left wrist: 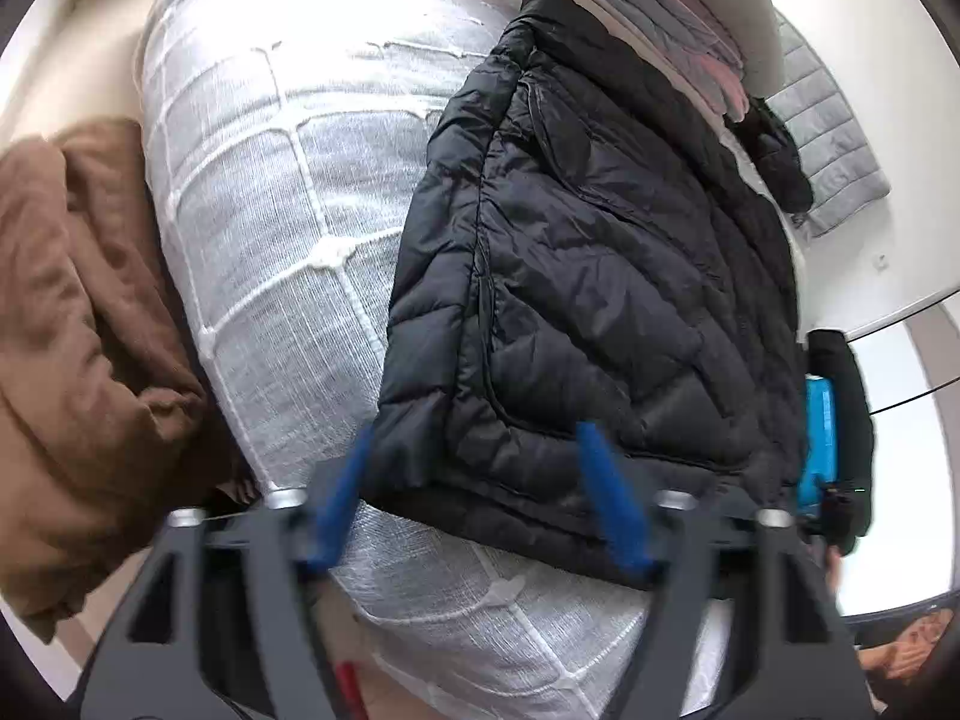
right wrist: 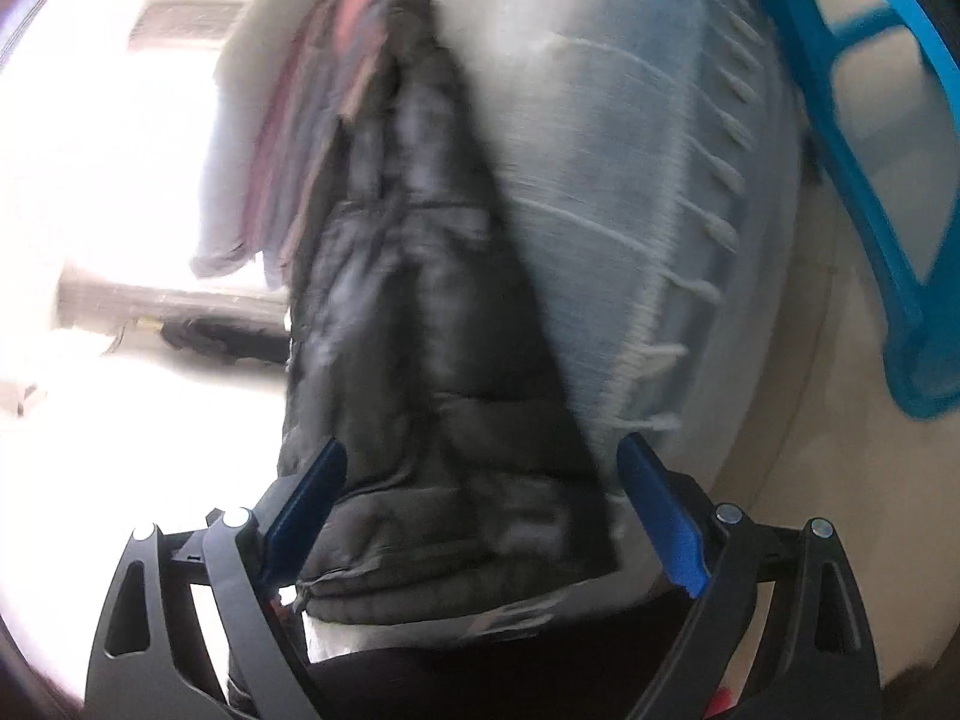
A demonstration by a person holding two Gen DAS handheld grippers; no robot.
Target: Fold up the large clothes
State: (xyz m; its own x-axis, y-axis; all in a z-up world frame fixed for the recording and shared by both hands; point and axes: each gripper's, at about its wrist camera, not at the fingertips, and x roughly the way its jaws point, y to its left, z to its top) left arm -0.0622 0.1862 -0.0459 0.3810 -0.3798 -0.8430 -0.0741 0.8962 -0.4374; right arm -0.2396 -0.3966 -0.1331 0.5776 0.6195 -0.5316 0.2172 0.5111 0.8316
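Observation:
A black quilted puffer jacket lies folded lengthwise on a grey cloth with white grid lines. My left gripper is open, with its blue fingers wide apart over the jacket's near hem; one finger sits above the hem, the other beside its left edge. In the right wrist view the jacket stretches away from me, blurred. My right gripper is open, and its blue fingers straddle the jacket's near end without closing on it.
A brown garment is heaped at the left of the cloth. A stack of folded clothes lies at the far end, with a grey quilted piece beside it. A blue plastic basket stands at the right. The other gripper shows at the jacket's right edge.

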